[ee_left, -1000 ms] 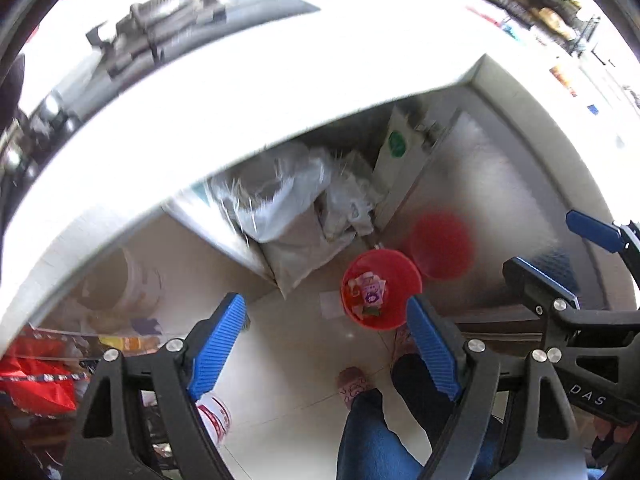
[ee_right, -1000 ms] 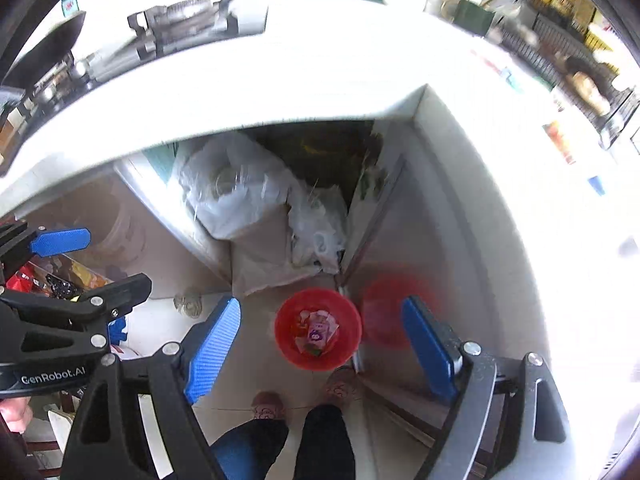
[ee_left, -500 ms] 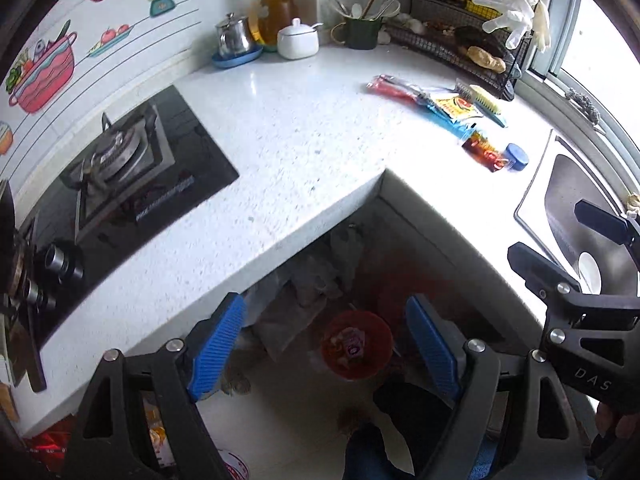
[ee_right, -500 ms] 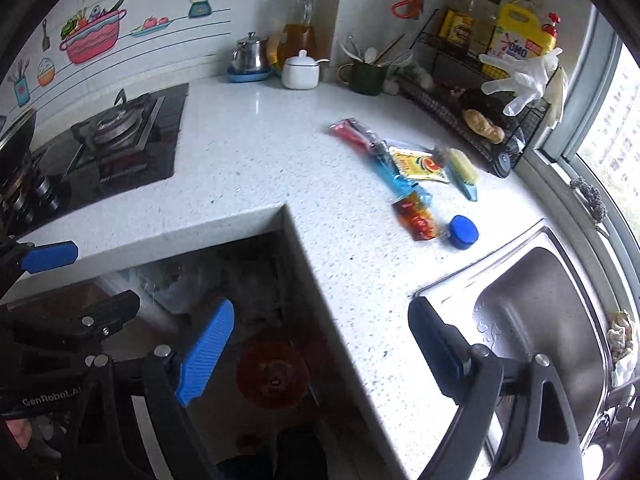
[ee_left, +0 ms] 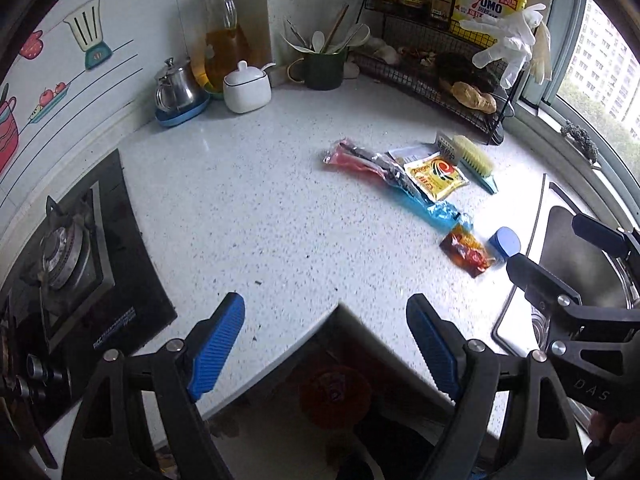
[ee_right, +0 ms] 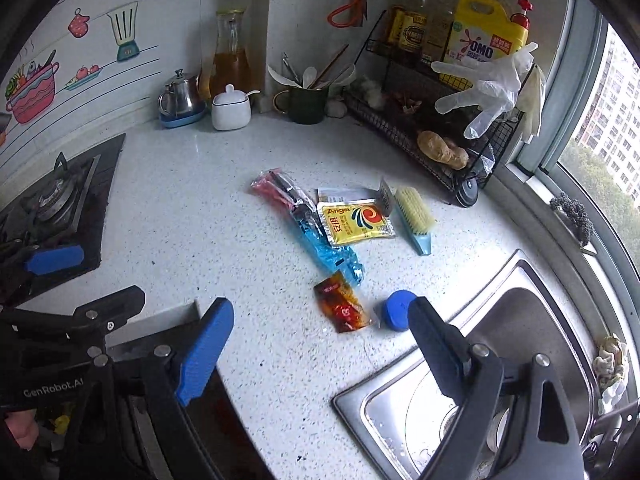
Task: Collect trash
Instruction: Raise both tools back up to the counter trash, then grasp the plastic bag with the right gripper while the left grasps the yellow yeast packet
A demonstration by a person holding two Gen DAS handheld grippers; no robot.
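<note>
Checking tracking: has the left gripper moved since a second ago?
Yes. The left gripper has risen from the red bin on the floor to above the countertop.

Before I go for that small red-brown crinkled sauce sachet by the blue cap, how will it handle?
The red-brown sauce sachet lies flat and wrinkled, so probably floppy and light. Its glossy film may slip on the smooth speckled countertop, sliding rather than lifting.

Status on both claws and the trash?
Left claw open, empty. Right claw open, empty, just widened. Wrappers lie on counter by brush. Nothing blocking.
</note>
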